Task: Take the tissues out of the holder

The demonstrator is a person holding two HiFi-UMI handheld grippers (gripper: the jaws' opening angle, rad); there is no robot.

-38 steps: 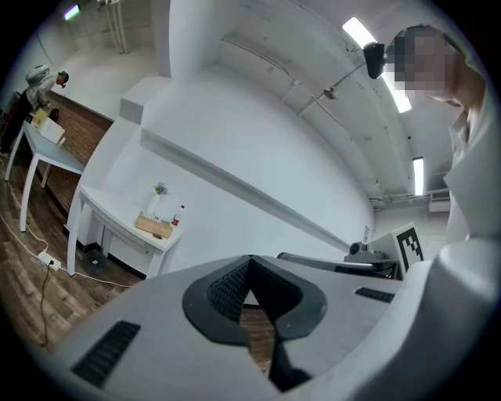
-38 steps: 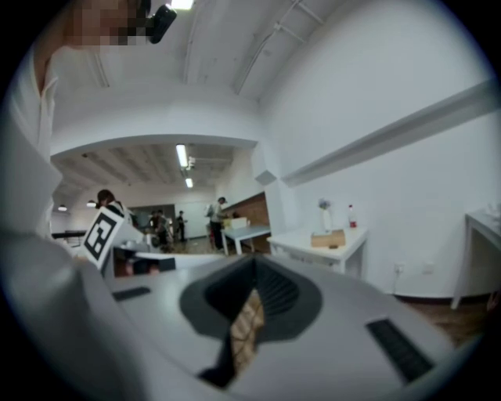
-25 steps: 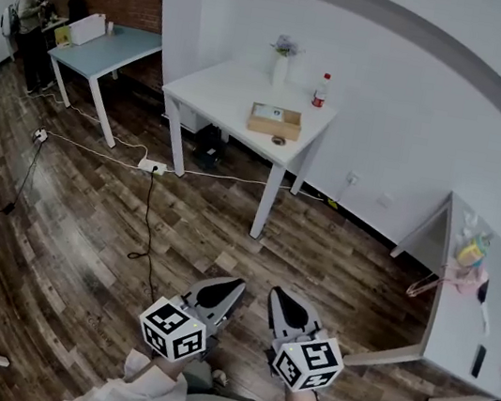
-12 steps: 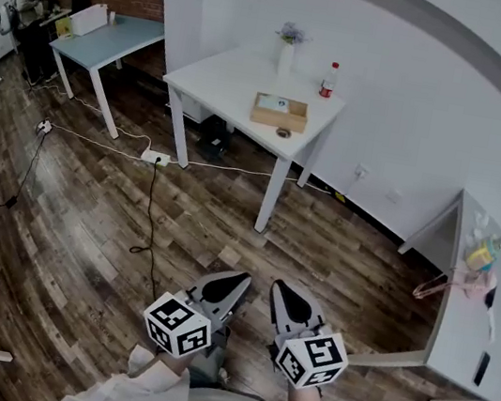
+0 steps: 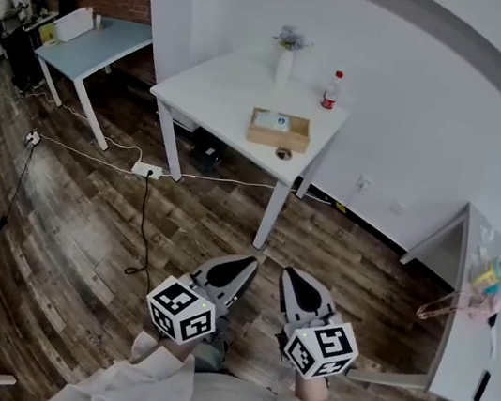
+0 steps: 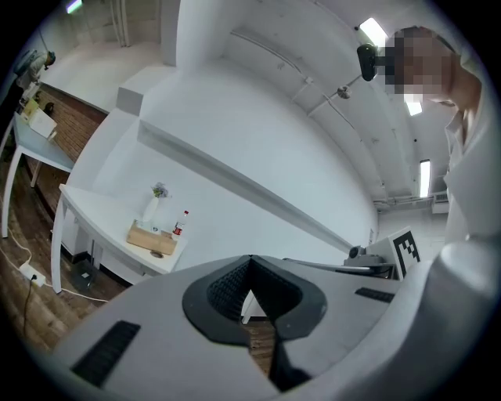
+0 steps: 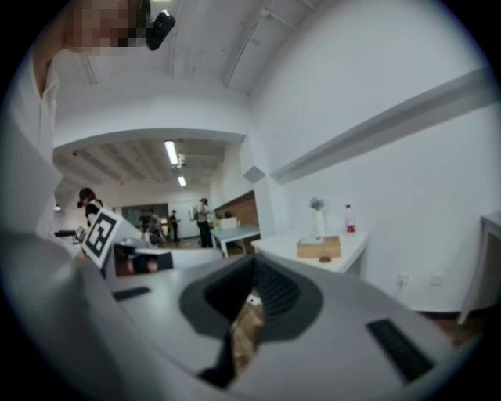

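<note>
Standing well back from the white tabletop [image 5: 222, 85], I hold both tongs low and close to my body, above a wood plank floor [image 5: 82, 243]. The left tongs [image 5: 245, 262] are closed with nothing between them. The right tongs [image 5: 290, 276] are closed and empty too. The holder [image 5: 278, 138], a low wooden box, sits towards the near right corner of the tabletop, well apart from me. The tissues [image 5: 280, 122] show as a pale patch in its top.

I see several ways this could go wrong:

- A cable [image 5: 144, 225] and a power strip [image 5: 148, 170] lie on the floor, left of my straight path. If I drift left on the way in, I could catch a foot on them.
- Both tongs are shut. If I arrive without opening one, I would only push the tissues down or shove the holder.
- The holder looks light. Pulling a tissue with one pair of tongs and no bracing could lift or drag the whole box.
- A small dark round thing [image 5: 283, 154] lies just beside the holder, near the tabletop's edge. A sliding holder could knock it to the floor.
- A vase [image 5: 284, 62] and a red-capped bottle [image 5: 331, 91] stand at the far side. Reaching too far could tip either one.
</note>
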